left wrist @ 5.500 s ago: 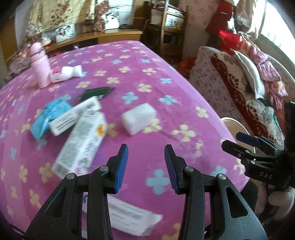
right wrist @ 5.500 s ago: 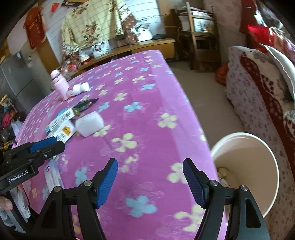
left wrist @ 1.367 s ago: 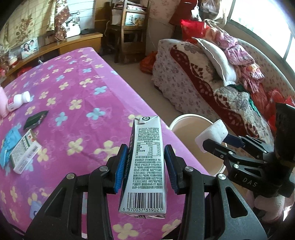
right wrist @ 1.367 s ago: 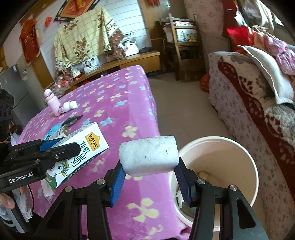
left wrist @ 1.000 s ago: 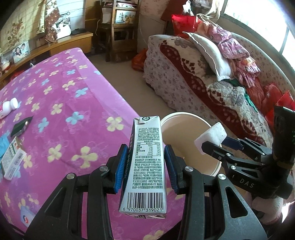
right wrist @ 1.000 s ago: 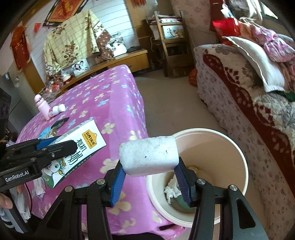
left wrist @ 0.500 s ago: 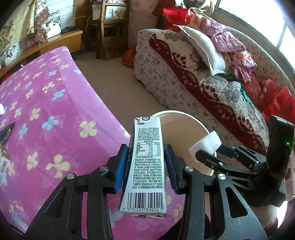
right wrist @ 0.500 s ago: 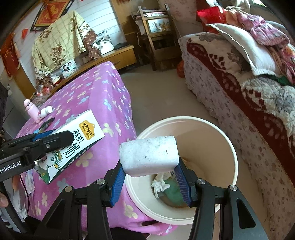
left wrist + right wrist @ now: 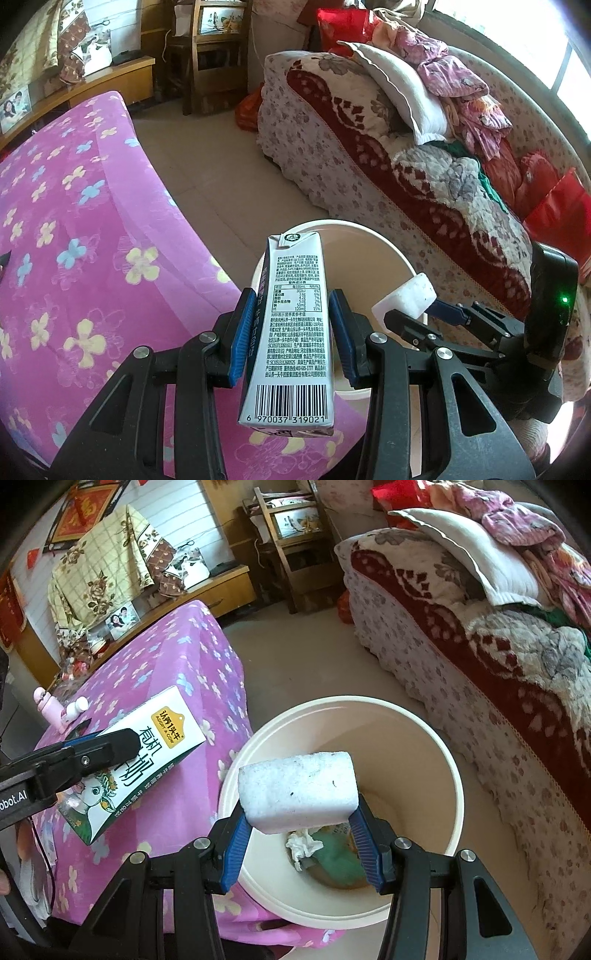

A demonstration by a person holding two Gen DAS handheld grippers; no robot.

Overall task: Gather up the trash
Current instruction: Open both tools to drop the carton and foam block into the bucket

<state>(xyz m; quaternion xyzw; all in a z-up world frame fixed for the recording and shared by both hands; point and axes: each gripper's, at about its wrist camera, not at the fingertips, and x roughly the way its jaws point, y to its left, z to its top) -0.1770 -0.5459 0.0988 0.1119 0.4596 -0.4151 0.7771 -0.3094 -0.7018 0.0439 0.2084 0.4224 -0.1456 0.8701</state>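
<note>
My left gripper (image 9: pixel 291 328) is shut on a white milk carton (image 9: pixel 291 332) and holds it over the near rim of a cream trash bucket (image 9: pixel 384 243). The carton (image 9: pixel 136 764) also shows at the left of the right wrist view. My right gripper (image 9: pixel 299 834) is shut on a white foam block (image 9: pixel 299 792) and holds it above the open bucket (image 9: pixel 436 760). The block (image 9: pixel 404 297) and right gripper (image 9: pixel 417 317) show in the left wrist view, over the bucket's right side. Crumpled tissue (image 9: pixel 303 843) and green trash (image 9: pixel 338 856) lie in the bucket.
A table with a purple flowered cloth (image 9: pixel 74 229) stands left of the bucket. A pink bottle (image 9: pixel 50 707) and a small white bottle (image 9: pixel 75 707) stand far back on it. A sofa with patterned covers (image 9: pixel 406 155) runs along the right. A wooden chair (image 9: pixel 218 55) stands behind.
Both grippers have carried the carton and the foam block from the table out over the bucket, which now lies closer and more directly beneath them.
</note>
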